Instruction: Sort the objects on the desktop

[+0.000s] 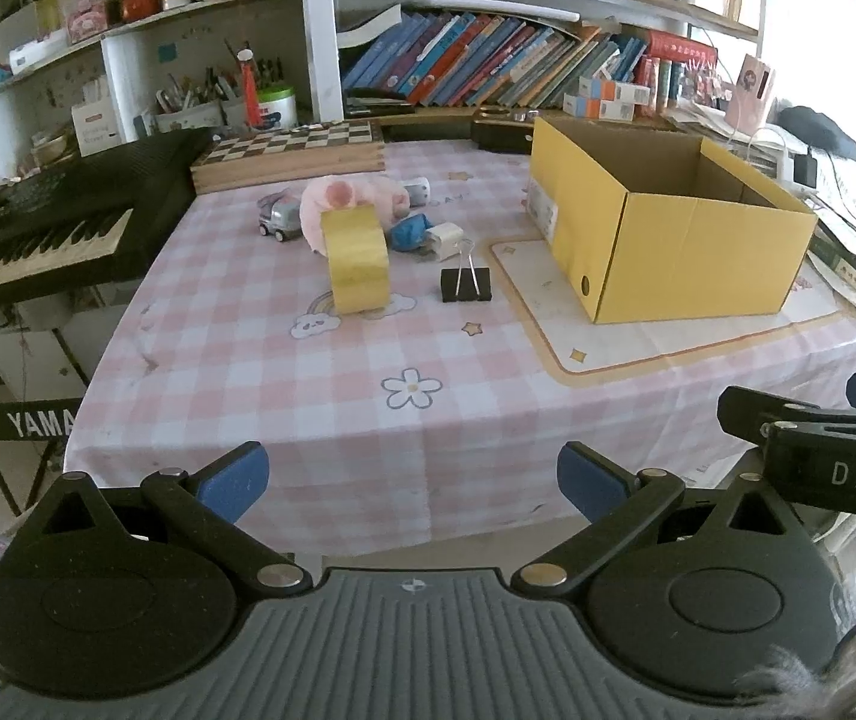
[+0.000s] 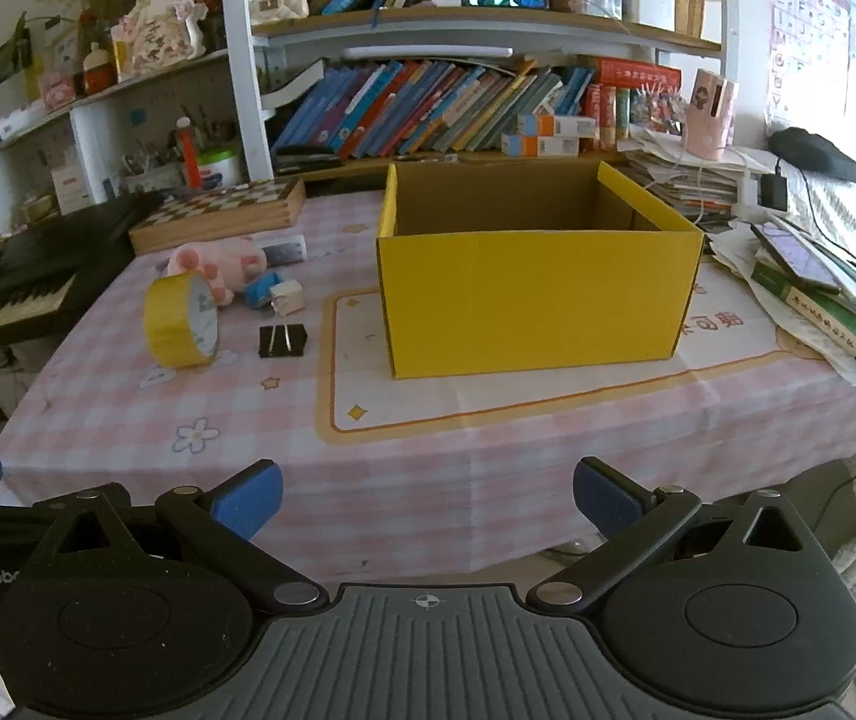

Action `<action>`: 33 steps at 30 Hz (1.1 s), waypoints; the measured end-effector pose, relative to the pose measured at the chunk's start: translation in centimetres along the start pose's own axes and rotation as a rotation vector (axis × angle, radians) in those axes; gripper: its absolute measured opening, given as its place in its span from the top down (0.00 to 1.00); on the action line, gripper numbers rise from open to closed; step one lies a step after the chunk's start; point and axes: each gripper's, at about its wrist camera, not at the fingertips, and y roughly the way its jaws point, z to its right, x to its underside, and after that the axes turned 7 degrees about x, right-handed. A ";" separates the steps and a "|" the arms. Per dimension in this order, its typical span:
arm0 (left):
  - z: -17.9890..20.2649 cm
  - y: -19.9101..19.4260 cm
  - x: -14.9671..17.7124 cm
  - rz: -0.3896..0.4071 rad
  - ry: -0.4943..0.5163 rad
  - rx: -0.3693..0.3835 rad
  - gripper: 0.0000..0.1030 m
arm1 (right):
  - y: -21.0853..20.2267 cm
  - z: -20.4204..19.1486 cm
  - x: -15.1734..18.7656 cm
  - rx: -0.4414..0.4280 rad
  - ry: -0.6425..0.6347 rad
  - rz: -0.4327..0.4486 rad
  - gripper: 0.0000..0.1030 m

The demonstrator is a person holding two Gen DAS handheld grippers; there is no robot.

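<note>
Left gripper [image 1: 413,483]: jaws spread wide, nothing between the blue pads [image 1: 236,477]; it is held off the near edge of the table [image 1: 308,420], above the pink checked cloth. Right gripper [image 2: 428,495]: jaws likewise spread wide and holding nothing; it is positioned at the near edge, facing the yellow cardboard box [image 2: 538,300]; in the left wrist view part of it appears at the right margin.

Yellow cardboard box: open at the top, upright on a white mat with an orange border [image 2: 487,396], right of the table centre; its interior is mostly hidden in both views.

Loose items lie in a group left of the box, well apart from both grippers:
- roll of yellow tape [image 1: 357,261]: standing on its edge, nearest of the group;
- black binder clip [image 1: 466,284]: lying flat just right of the tape, between the tape and the mat;
- pink plush toy [image 1: 347,201]: behind the tape, touching it in the left wrist view;
- white charger plug [image 1: 444,235] and a blue item [image 1: 408,232]: side by side, far of the clip;
- small grey toy car [image 1: 279,217]: left of the plush.

Far side: a wooden chessboard [image 1: 290,155]; a bookshelf [image 2: 457,108] with leaning books behind it. Left of the table: a black keyboard [image 1: 38,222].
</note>
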 end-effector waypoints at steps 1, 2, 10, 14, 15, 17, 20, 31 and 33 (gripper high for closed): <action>0.0 0.0 0.0 0.001 0.003 -0.002 0.00 | 0.0 -0.1 0.0 -0.001 -0.001 0.001 0.00; -0.1 -0.1 0.1 0.003 0.005 -0.004 0.00 | 0.0 -0.1 0.0 0.000 -0.001 0.001 0.00; -0.9 -0.5 0.0 0.027 0.016 -0.026 0.00 | 0.0 -0.9 -0.1 -0.014 -0.010 0.001 0.00; -1.3 -0.8 -0.1 0.042 0.022 -0.030 0.00 | 0.0 -1.4 -0.2 -0.018 -0.016 0.001 0.00; -1.4 -0.8 -0.1 0.043 0.019 -0.029 0.00 | 0.0 -1.6 -0.2 -0.019 -0.017 0.001 0.00; -1.7 -0.8 -0.1 0.040 0.012 -0.029 0.00 | 0.1 -1.8 -0.2 -0.021 -0.022 -0.001 0.00; -2.3 -0.8 -0.2 0.039 -0.009 -0.023 0.00 | 0.1 -2.4 -0.2 -0.029 -0.032 -0.007 0.00; -4.2 -1.1 -0.3 0.050 -0.065 -0.015 0.00 | 0.0 -4.4 -0.5 -0.093 -0.090 -0.009 0.11; -4.6 -1.1 -0.3 0.053 -0.081 -0.021 0.00 | 0.0 -4.7 -0.6 -0.109 -0.101 -0.007 0.12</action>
